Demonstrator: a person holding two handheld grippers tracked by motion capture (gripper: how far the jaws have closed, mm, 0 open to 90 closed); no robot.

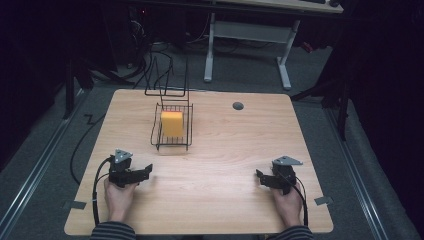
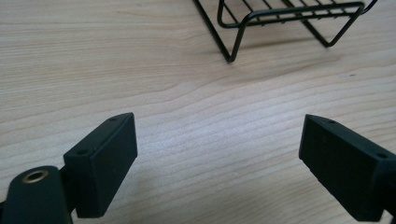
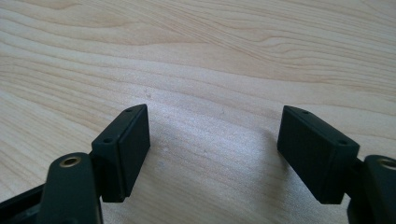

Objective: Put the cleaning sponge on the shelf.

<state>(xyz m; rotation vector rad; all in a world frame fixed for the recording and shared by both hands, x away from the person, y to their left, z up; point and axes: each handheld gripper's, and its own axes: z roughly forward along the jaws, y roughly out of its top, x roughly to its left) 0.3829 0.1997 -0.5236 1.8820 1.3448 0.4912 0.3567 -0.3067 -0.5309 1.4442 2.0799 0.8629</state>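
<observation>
Tabletop (image 1: 215, 165): bears every item listed.
Wire basket (image 1: 171, 143): far half, left of centre.
Sponge block (image 1: 172, 123): inside the wire basket.
Left tongs (image 1: 145, 171): near left corner, before the basket, well apart from it.
Right tongs (image 1: 261, 176): near right corner, opposite the left tongs.

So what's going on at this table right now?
A person sits at a wooden table with a two-jaw gripper in each hand. The left gripper and the right gripper both rest near the table's front edge, jaws open with nothing between them. Farther back, a yellow sponge sits inside a black wire basket. Neither gripper touches either one.
</observation>
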